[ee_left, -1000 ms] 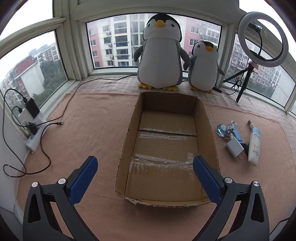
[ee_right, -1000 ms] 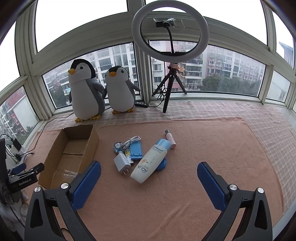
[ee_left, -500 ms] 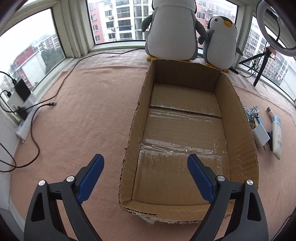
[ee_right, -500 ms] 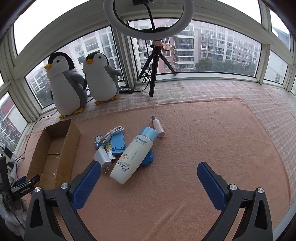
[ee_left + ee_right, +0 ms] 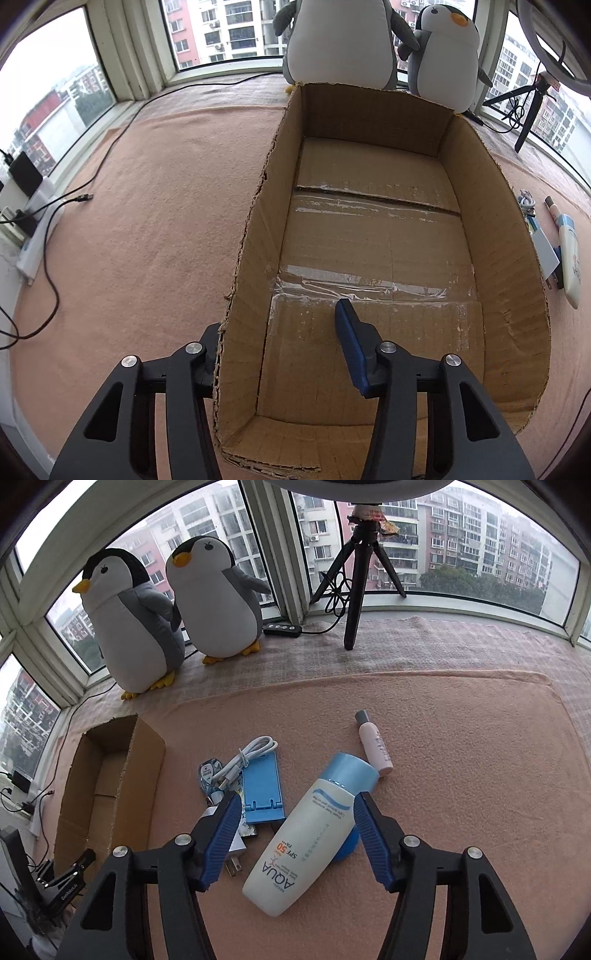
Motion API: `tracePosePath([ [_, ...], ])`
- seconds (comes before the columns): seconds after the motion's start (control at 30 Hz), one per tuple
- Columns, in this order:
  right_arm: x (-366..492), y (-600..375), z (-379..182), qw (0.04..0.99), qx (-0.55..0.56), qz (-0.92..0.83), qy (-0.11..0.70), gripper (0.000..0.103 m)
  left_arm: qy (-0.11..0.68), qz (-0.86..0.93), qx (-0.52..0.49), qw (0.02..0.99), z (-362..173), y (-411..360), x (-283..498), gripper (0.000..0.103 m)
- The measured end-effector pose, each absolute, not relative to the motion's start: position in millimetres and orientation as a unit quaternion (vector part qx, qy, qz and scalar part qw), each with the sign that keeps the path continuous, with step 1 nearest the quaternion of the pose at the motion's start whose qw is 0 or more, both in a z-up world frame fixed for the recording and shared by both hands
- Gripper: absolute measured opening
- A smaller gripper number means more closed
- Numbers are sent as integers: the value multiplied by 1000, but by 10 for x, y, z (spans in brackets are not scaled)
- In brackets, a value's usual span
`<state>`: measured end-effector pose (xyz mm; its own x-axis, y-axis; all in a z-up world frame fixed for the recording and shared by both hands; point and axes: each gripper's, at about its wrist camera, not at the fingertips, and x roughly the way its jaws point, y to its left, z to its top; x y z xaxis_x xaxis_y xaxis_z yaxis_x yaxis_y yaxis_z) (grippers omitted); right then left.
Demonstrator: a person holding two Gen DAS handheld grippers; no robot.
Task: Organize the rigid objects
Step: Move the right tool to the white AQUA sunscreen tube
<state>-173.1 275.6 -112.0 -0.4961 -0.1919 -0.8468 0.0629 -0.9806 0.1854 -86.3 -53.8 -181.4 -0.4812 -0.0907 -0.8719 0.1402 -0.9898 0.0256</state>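
Pink carpet [image 5: 155, 206] covers a glazed bay-window floor, with apartment blocks outside the panes.

From the left wrist view, the left gripper [image 5: 280, 350] straddles the left wall of an open cardboard box [image 5: 255, 236]: one finger sits outside that wall and is mostly hidden by it, while the blue-padded finger [image 5: 351, 343] hangs inside over the taped bottom. The jaws stand apart with the cardboard wall between them; whether either pad touches it cannot be told. The box interior holds nothing but tape strips. Beyond the far end of the box sit two plush penguins [image 5: 340, 40]. Right of the jaws, outside the box's right wall, lie a white charger plug [image 5: 546, 254] and a white sunscreen bottle [image 5: 570, 262]. Left of the jaws, a black cable [image 5: 74, 199] trails toward a power strip [image 5: 37, 240].

From the right wrist view, the right gripper [image 5: 295, 834] is spread wide, its two blue pads flanking the sunscreen bottle [image 5: 303, 842], which lies flat on the carpet directly between them. Neither pad visibly touches it. Just ahead and left of the jaws lie a blue phone stand [image 5: 262, 786] and a coiled white cable [image 5: 243, 760]; the charger plug [image 5: 236, 845] is partly hidden behind the left pad. Ahead and right rests a small pink bottle [image 5: 375, 746]. Far left stands the box [image 5: 110, 782], and a tripod [image 5: 354, 590] rises near the window.
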Motion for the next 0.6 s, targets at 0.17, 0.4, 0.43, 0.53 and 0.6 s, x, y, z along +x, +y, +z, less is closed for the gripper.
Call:
tracePosePath([
  [0.17, -1921, 2577, -1326, 102, 525, -842, -72, 49, 25, -862, 502, 65, -1820, -548, -874, 48],
  [0.4, -2072, 2572, -1506, 96, 555, -823, -73, 45, 24, -864, 498, 68, -1834, -557, -876, 48],
  [0.43, -2069, 2598, -1514, 90, 558, -822, -69, 43, 23, -864, 498, 68, -1834, -557, -876, 48],
  [0.53, -2028, 2764, -1508, 78, 557, -824, -75, 43, 23, -865, 497, 68, -1839, -562, -876, 48],
  [0.6, -1967, 2914, -1523, 74, 559, -821, -85, 43, 22, -865, 497, 68, -1839, -564, -875, 48],
])
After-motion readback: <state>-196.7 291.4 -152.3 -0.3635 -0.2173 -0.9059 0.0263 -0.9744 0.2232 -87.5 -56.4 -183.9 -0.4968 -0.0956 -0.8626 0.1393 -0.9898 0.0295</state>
